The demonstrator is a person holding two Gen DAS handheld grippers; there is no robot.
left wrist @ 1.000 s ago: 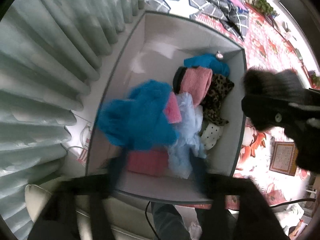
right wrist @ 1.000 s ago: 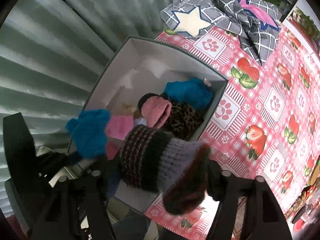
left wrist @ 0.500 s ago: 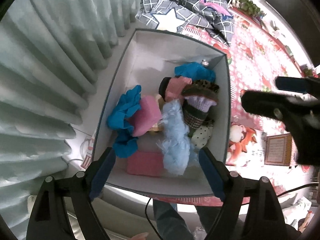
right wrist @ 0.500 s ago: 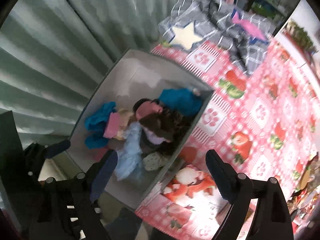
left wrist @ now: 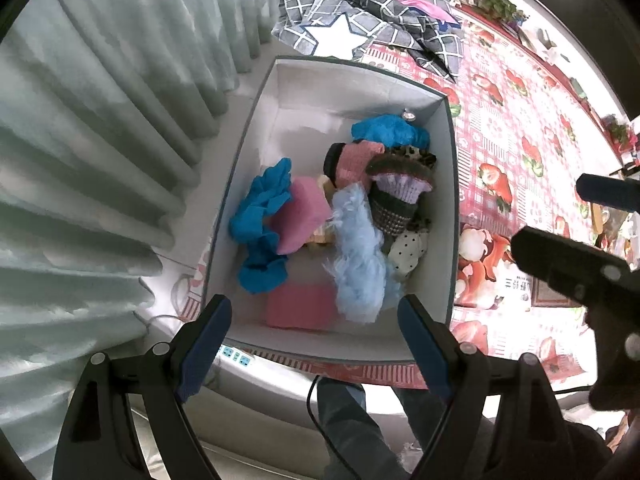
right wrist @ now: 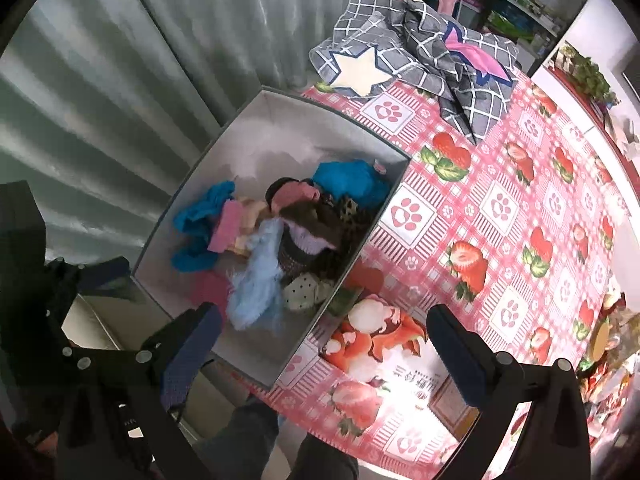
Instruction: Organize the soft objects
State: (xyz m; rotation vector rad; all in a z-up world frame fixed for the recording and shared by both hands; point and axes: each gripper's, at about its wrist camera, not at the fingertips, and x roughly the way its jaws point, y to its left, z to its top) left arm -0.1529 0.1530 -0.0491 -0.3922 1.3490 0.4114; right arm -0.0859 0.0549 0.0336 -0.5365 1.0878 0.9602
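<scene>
1. Left wrist view: we log our left tool (left wrist: 312, 342) spread, nothing between its fingers, above the grey box (left wrist: 450, 184). Inside lie the striped knit hat (left wrist: 394, 200), blue fluffy piece (left wrist: 356, 252) and pink cloth (left wrist: 302, 216).
2. Right wrist view: our right tool (right wrist: 324, 350) has just been opening; spread wide, empty, over the box rim and strawberry-print worktop (right wrist: 500, 208).

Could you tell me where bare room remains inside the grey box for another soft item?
Free: the grey box's far end beyond the blue cloth, plus the near corner beside the pink folded towel. Crowded: the middle and right wall.
</scene>
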